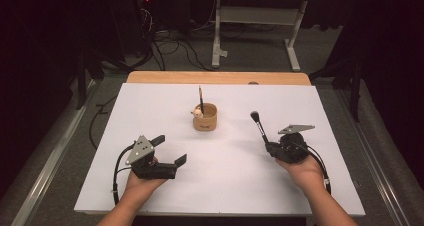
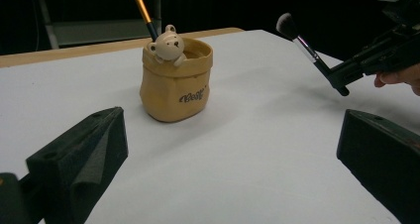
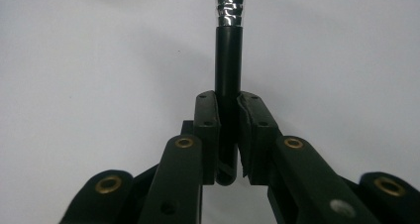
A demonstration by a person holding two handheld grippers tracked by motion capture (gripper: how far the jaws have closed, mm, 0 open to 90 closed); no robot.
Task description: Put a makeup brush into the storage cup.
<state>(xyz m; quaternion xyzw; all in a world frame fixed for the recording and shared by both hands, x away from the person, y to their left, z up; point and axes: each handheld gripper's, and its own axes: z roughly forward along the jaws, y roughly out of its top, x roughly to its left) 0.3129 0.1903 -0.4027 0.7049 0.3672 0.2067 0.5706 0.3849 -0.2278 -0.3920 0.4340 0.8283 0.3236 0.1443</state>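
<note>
1. White sheet [image 1: 225,186] is covering the table; a strip of bare wood [image 1: 215,77] is showing along the far edge, beyond both tools.
2. Left gripper [image 1: 171,148] is sitting low over the sheet in the person's left hand [image 1: 142,178], jaws standing spread wide with nothing between them. Grey three-cornered plate is riding on top of it.
3. Ahead of the left gripper and a little to its right, a tan pouch-shaped holder [image 1: 205,117] is standing upright on the sheet, well apart from the jaws. A small bear figure [image 2: 168,44] is peeking over its near rim, and printed lettering is showing on the wall facing this gripper.
4. A gold-handled brush [image 2: 143,11] is leaning out of the holder, just behind the bear.
5. Right gripper [image 1: 269,147] is being held by the right hand [image 1: 300,168], well apart from the holder, jaws pressed together and pinching the black handle of a makeup brush [image 1: 259,126].
6. The makeup brush is sticking out forward and upward from the right jaws, bristle head at the far end, tilted toward the holder and clear of the sheet. In the right gripper view the pads [image 3: 205,130] are clamping the handle near its butt end, silver ferrule just beyond.
</note>
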